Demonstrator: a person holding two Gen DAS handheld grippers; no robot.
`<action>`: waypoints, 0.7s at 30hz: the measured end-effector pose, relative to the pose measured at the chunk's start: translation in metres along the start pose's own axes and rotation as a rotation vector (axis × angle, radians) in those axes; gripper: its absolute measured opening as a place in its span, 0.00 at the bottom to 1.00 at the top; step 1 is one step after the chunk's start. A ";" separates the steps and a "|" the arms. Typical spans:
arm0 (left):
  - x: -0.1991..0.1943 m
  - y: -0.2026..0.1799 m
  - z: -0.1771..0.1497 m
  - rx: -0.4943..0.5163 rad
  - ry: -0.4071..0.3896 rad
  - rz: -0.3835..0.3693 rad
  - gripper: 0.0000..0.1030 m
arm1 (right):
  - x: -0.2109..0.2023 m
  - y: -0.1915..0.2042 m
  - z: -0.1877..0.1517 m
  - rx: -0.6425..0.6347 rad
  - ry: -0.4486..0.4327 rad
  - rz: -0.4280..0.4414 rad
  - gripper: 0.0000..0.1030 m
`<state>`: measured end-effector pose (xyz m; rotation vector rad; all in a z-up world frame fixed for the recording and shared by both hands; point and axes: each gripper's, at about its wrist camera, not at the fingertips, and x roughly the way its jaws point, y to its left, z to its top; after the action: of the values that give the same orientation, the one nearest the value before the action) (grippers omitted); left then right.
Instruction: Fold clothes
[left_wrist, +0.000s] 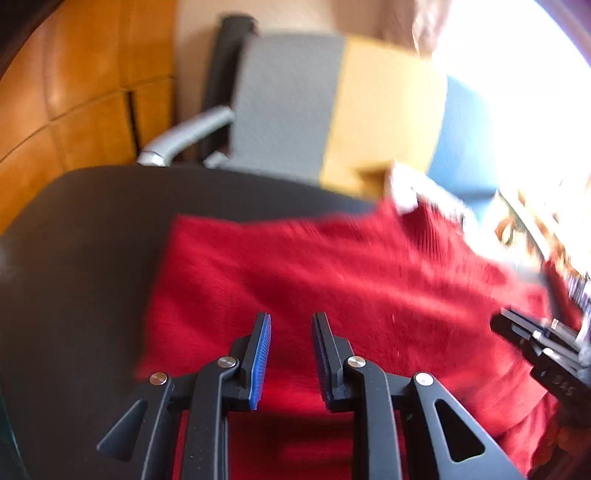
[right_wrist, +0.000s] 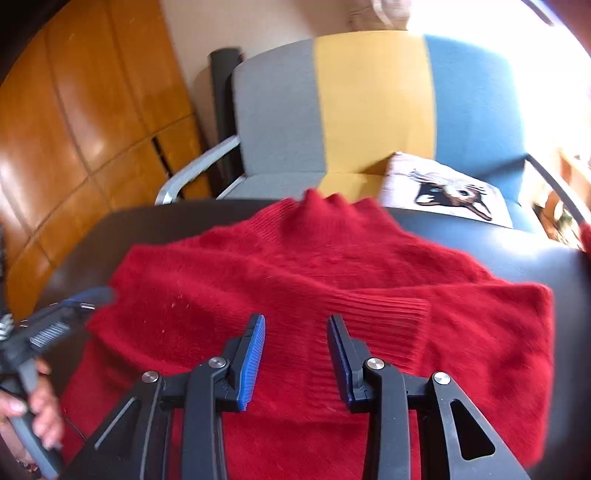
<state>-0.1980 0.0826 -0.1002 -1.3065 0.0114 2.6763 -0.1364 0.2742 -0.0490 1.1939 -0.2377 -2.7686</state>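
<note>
While both grippers stand off the garment, the risks read as follows, view by view.

Left wrist, garment: the red sweater (left_wrist: 332, 280) lies spread on the dark table (left_wrist: 81, 258), blurred in this view.
Left wrist, fingers: the left gripper (left_wrist: 291, 354) hangs above the sweater's near part with its jaws parted and nothing between the pads.
Left wrist, risk: a pinch from here likely catches only the top layer of the fuzzy knit, so the fold would drag crooked.
Left wrist, other tool: the right gripper shows at the right edge, close by; crossing paths could knock the two together.

Right wrist, garment: the sweater's collar (right_wrist: 325, 203) points toward the striped armchair (right_wrist: 369, 110), and a sleeve with a ribbed cuff (right_wrist: 388, 306) lies folded across the body.
Right wrist, fingers: the right gripper (right_wrist: 295, 354) is released, its jaws apart just before the cuff, gripping nothing.
Right wrist, risk: any brush against the cuff could pull the loose sleeve back out.
Right wrist, edge: the sweater's right side lies near the table's rim and could slip off.
</note>
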 end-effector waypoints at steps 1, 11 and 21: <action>0.005 0.001 -0.007 0.010 0.002 0.013 0.24 | 0.007 0.004 -0.001 -0.018 0.016 -0.001 0.35; -0.001 0.029 -0.025 -0.008 -0.062 -0.046 0.34 | 0.013 -0.041 0.004 0.065 0.015 0.002 0.35; -0.001 0.027 -0.032 -0.010 -0.079 -0.042 0.35 | 0.102 -0.075 0.106 0.020 0.062 -0.104 0.59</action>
<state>-0.1765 0.0533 -0.1204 -1.1891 -0.0378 2.6939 -0.2865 0.3408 -0.0641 1.3315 -0.2035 -2.8176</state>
